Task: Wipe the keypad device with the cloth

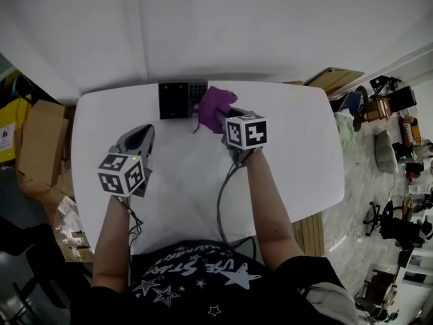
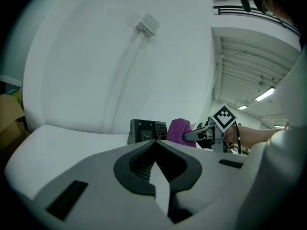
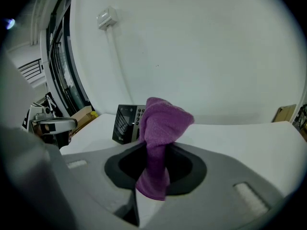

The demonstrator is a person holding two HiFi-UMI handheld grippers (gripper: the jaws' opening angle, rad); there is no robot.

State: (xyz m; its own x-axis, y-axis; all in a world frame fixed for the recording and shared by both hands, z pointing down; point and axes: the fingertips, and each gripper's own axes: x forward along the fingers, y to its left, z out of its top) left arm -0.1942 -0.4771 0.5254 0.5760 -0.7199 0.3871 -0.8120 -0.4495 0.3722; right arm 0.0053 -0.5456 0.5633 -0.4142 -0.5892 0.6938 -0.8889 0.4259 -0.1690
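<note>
The right gripper (image 3: 152, 152) has its jaws clamped on the purple cloth (image 3: 163, 121), which bunches up above them just beside the right side of the black keypad device (image 1: 181, 99). That device stands at the far edge of the white worktop (image 1: 298, 161). The left gripper (image 2: 156, 147) is held nearer the person, jaws pressed together with nothing between them, apart from the device

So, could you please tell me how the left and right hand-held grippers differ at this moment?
The right hand-held gripper is shut on the purple cloth; the left hand-held gripper is shut and empty. The right one is close to the keypad device, while the left one sits nearer the person. Both are above the white table.
</note>
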